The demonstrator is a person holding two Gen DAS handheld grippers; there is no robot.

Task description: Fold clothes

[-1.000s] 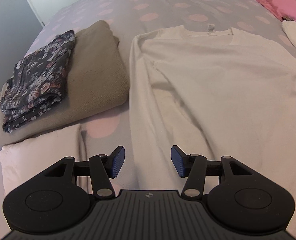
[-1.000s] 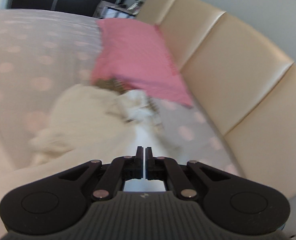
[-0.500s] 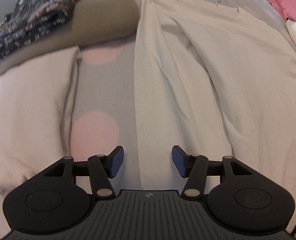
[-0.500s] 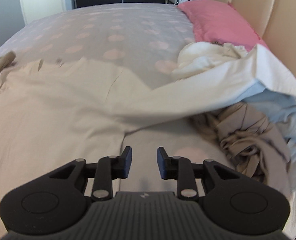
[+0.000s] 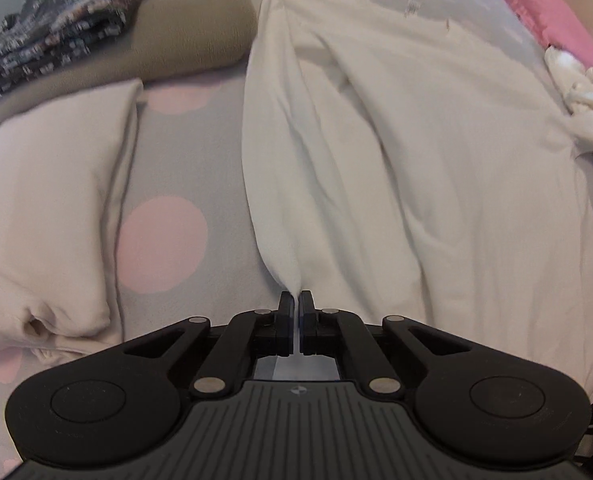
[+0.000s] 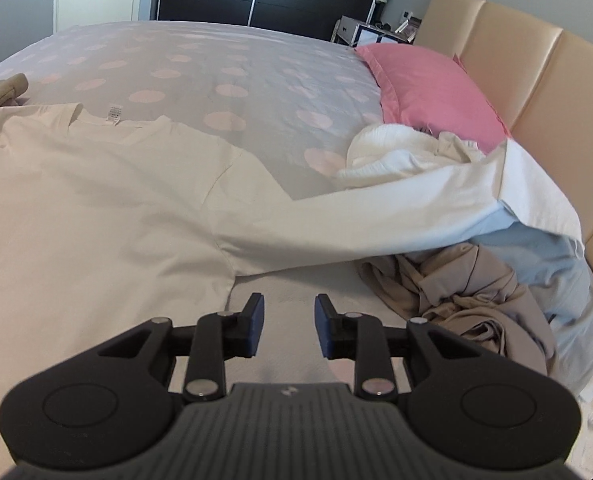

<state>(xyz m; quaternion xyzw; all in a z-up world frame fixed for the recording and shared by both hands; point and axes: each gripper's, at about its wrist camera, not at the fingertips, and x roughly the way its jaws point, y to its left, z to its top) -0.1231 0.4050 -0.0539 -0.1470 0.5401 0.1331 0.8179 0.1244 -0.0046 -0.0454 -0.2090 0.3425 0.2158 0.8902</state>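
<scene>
The floral garment (image 5: pixel 60 36) is blurred and cut off at the left edge, and the sleeve's (image 6: pixel 376 220) cuff hides among crumpled laundry (image 6: pixel 476 300).

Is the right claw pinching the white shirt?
No, the right claw is open with nothing between its pads, hovering over bare bedspread beside the white shirt.

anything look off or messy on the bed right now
Yes. The shirt's right sleeve sprawls over a crumpled clothes pile by the headboard, not flat on the bed. Its left edge is bunched into a ridge where the left gripper pinches it.
</scene>
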